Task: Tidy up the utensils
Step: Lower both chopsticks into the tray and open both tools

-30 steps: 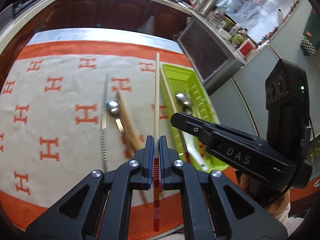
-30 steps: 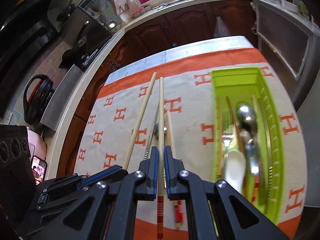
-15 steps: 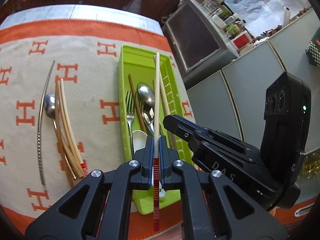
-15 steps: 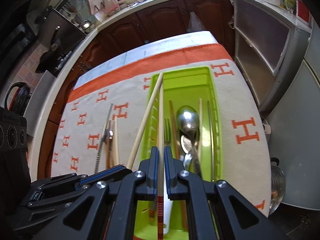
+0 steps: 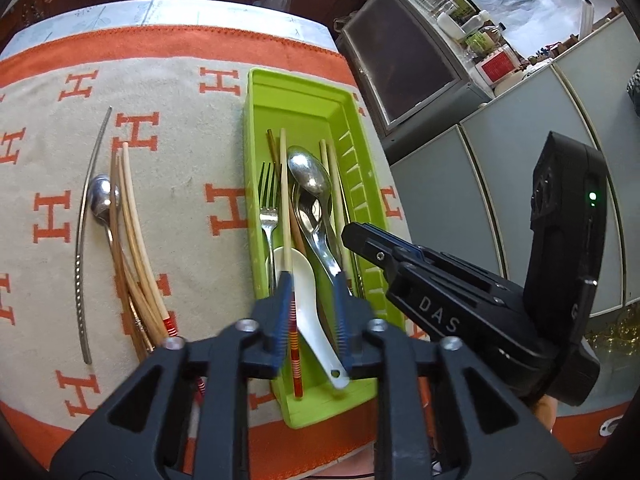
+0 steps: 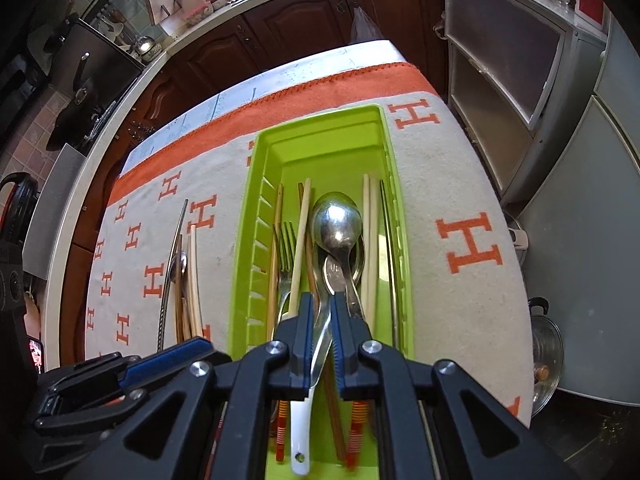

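A lime green tray (image 5: pixel 256 120) lies on the orange-and-cream cloth (image 5: pixel 180 184) and holds a fork (image 5: pixel 268 196), steel spoons (image 5: pixel 310 176), a white ceramic spoon (image 5: pixel 304 280) and several chopsticks. My left gripper (image 5: pixel 312 304) hovers open over the tray's near end, and a red-banded chopstick (image 5: pixel 285 200) lies loose below it. My right gripper (image 6: pixel 322 320) is open too, above the same tray (image 6: pixel 256 200), with nothing between its fingers. Left of the tray on the cloth lie a bundle of chopsticks (image 5: pixel 128 220), a steel spoon (image 5: pixel 100 196) and a metal chopstick (image 5: pixel 86 220).
The table's right edge drops off toward grey cabinets (image 5: pixel 460 168) and a glass-door cabinet (image 6: pixel 500 80). A steel pot (image 6: pixel 544 348) sits low on the right. Dark wooden cupboards (image 6: pixel 300 36) stand behind the table's far edge.
Both grippers moved right, from over the cloth to over the green tray. Each opened and let go of its chopstick, and both chopsticks now lie in the tray.
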### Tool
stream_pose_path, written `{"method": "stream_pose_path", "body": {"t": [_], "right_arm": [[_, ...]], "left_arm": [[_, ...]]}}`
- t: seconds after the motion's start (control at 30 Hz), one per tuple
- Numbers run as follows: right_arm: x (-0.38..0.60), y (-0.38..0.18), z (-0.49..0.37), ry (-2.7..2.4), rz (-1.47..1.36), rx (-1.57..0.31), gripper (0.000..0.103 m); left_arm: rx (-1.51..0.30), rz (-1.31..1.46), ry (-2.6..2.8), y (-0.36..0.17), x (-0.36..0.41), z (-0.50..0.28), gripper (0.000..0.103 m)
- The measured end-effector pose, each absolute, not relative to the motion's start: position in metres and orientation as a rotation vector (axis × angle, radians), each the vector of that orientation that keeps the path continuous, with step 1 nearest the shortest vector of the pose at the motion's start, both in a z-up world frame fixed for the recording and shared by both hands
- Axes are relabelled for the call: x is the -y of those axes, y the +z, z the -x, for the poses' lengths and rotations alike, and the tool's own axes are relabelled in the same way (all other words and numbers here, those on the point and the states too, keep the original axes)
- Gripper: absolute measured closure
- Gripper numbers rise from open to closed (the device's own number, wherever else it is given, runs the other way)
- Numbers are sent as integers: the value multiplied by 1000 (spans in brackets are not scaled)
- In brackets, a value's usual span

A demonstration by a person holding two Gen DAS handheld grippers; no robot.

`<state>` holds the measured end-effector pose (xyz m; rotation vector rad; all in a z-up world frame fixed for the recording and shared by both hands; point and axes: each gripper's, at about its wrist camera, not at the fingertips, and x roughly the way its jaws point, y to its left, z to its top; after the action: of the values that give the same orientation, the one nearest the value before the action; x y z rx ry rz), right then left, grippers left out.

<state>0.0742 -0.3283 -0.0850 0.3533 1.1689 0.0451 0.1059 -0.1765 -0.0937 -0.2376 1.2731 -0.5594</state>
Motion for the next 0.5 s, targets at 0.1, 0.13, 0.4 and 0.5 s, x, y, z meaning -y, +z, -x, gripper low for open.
{"method": "stream_pose_path", "body": {"t": [0.1,0.13,0.4,0.5], "right_arm": [[326,-79,-68,44,-354,-1153,92],[325,-78,-67,46,-354,-1151,92],[312,-67,-54,69,-375,-1128,92],[307,-64,-50,74,-378,-1120,92]], "left_arm": [[-1246,229,-553,-83,166,-100,66],[-1243,228,-551,-81,163,-99,65],[-1218,159,-499,-70,138,-84,65],[-1204,132,-479,-69,128,-80,65]]}}
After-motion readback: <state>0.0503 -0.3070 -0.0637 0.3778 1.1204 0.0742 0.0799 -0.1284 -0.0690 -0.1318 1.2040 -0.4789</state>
